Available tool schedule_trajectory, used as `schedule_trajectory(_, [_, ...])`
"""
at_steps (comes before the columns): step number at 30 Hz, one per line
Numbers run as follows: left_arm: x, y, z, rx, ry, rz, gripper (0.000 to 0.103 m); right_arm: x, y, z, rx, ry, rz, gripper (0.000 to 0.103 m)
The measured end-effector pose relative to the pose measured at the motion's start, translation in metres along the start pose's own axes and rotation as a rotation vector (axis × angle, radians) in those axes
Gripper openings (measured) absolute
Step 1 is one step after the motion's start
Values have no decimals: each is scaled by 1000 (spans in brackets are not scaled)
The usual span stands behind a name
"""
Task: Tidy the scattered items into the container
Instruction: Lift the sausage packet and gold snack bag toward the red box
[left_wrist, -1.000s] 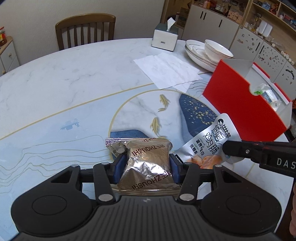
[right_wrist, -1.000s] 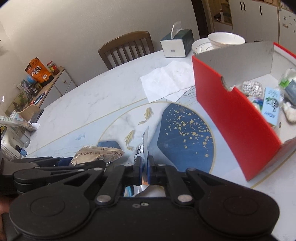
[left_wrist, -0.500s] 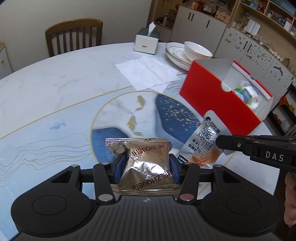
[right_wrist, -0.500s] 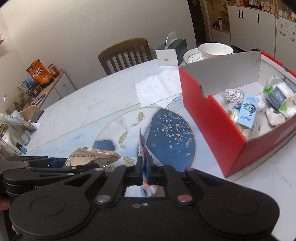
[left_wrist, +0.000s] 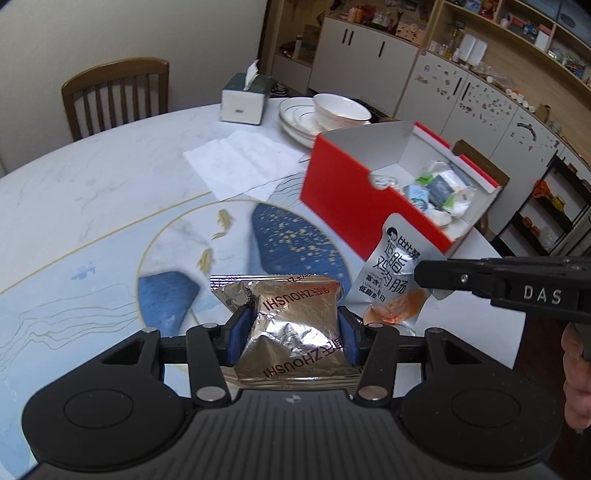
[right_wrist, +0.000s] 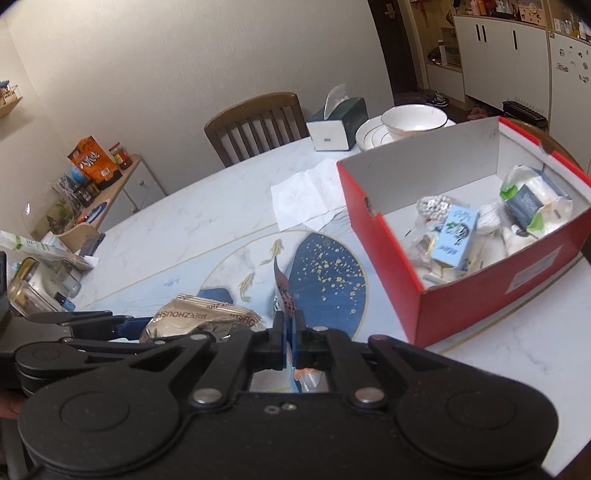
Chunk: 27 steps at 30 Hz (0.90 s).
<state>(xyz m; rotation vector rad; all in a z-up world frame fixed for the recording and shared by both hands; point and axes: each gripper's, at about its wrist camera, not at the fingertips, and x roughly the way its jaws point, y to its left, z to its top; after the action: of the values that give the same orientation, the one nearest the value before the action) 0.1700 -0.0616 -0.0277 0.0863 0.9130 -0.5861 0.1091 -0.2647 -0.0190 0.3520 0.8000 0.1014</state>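
The left tongs (left_wrist: 291, 332) squeezed a shiny foil packet (left_wrist: 291, 325) above the tabletop (left_wrist: 92, 192). The right tongs (right_wrist: 290, 343) pinched a flat white pouch (left_wrist: 395, 280). Both were on the way to the red box (right_wrist: 388, 266), and next they needed to reach over it and let go.

- Open marble table (left_wrist: 92, 184) across the near and left stretch, bare of clutter.
- Red box (right_wrist: 461, 306) standing right, top open, floor crowded with packets; near wall raised.
- Paper sheets (left_wrist: 240, 166) lying flat just beside the box.
- Stacked plates with bowl (left_wrist: 332, 110) and tissue box (left_wrist: 243, 99) blocking the far edge.
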Motion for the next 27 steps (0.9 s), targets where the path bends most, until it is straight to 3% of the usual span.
schedule_trajectory(17, [-14,-57,38,37,-75,-69,49,-76,-43,41,41,-124,38,1])
schedule_trajectory(27, [3,-92,71,99,-109,-75,49,-88,-94,72,46,-223,-47,1])
